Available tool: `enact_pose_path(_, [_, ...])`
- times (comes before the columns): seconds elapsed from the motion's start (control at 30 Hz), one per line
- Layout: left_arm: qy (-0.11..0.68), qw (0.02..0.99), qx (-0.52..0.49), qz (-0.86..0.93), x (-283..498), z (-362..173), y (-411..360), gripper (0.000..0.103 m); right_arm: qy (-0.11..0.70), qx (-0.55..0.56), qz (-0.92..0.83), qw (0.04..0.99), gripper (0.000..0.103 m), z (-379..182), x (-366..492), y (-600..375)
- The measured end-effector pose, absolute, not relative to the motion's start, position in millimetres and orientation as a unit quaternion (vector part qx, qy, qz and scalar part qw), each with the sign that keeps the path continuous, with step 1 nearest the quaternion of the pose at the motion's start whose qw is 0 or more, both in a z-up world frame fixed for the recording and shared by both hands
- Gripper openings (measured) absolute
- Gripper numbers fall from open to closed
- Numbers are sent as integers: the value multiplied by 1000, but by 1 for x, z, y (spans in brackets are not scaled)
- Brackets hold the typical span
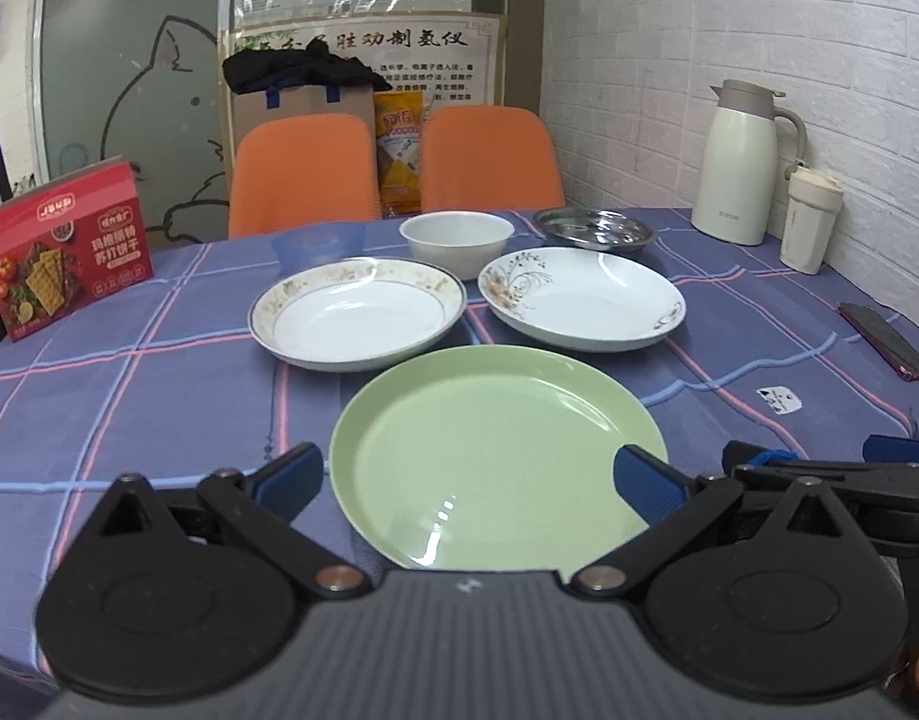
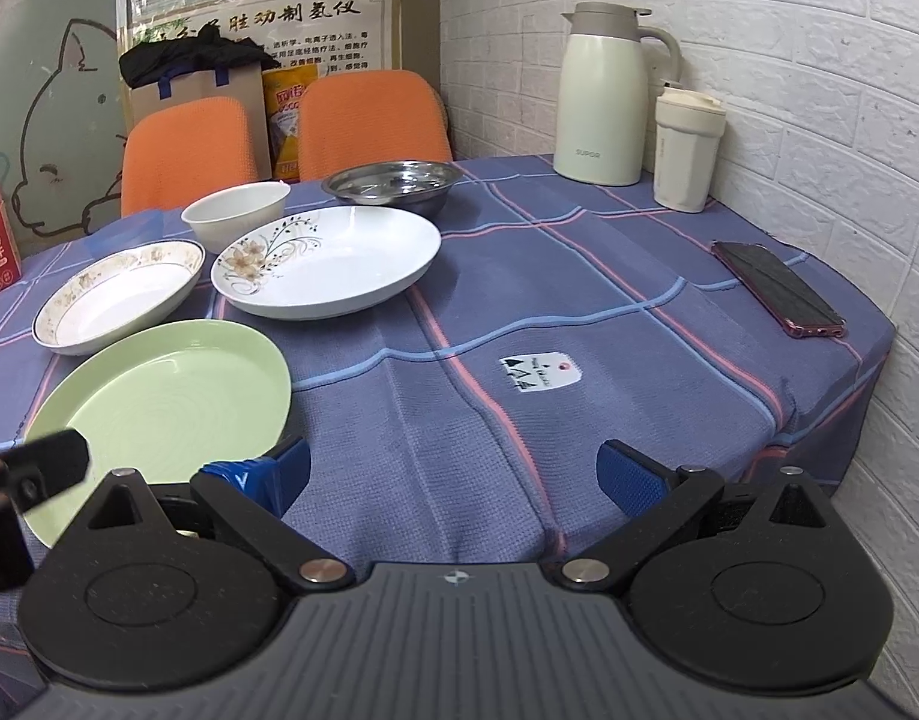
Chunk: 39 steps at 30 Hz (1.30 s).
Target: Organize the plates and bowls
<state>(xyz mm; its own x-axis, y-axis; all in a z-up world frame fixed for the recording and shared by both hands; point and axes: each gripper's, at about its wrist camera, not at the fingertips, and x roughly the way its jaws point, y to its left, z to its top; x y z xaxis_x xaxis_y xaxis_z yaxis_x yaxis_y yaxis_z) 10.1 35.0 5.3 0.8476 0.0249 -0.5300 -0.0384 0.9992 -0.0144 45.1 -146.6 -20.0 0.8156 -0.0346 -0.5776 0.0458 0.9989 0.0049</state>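
Note:
A green plate [image 1: 495, 456] [image 2: 165, 402] lies nearest on the blue checked tablecloth. Behind it sit a gold-rimmed white plate [image 1: 357, 312] [image 2: 120, 294] and a flower-patterned white plate [image 1: 582, 297] [image 2: 327, 258]. Further back stand a blue plastic bowl [image 1: 318, 243], a white bowl [image 1: 456, 240] [image 2: 237, 213] and a steel dish [image 1: 594, 228] [image 2: 393, 183]. My left gripper [image 1: 468, 483] is open, its fingers spread either side of the green plate's near half, above it. My right gripper [image 2: 453, 474] is open over bare cloth, right of the green plate.
A cream thermos jug [image 2: 606, 96] and a lidded cup [image 2: 687, 147] stand by the brick wall at the back right. A phone [image 2: 777, 288] lies near the table's right edge. A red cracker box [image 1: 66, 249] stands at the left. Two orange chairs [image 1: 393, 165] are behind the table.

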Motion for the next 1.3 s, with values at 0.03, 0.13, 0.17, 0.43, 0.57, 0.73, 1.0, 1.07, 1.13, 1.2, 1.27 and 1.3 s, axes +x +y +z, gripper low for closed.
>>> enact_pose_path(0.03, [275,961,-17,22,12,6,41,103,304,9,-19,952,90,-20,47,-145])
enact_pose_path(0.13, [276,960,-33,37,20,6,54,103,310,4,-11,951,90,-23,54,-139])
enact_pose_path(0.17, [278,959,-38,40,24,5,58,103,313,3,-9,950,90,-23,58,-138])
enact_pose_path(0.43, [308,948,-56,51,50,-2,81,103,330,-3,4,944,90,-26,77,-127])
enact_pose_path(0.57, [318,945,-62,54,62,-4,90,103,331,-6,13,944,90,-21,87,-119])
enact_pose_path(0.73, [333,940,-52,53,73,-6,94,103,335,-13,27,942,90,-17,98,-108])
enact_pose_path(1.0, [361,929,-60,45,90,-20,105,103,363,-29,54,930,90,-31,114,-91])
enact_pose_path(1.07, [363,929,-64,39,92,-24,107,103,372,-35,62,926,90,-37,116,-88])
enact_pose_path(1.13, [367,927,-66,32,96,-27,106,102,367,-30,72,927,90,-38,116,-88])
enact_pose_path(1.2, [369,926,-68,29,99,-30,105,102,371,-17,80,925,90,-39,119,-90])
enact_pose_path(1.27, [374,925,-69,19,102,-33,105,102,363,-16,86,927,90,-41,118,-92])
enact_pose_path(1.3, [378,923,-70,15,102,-34,105,102,355,-17,92,930,90,-42,116,-94])
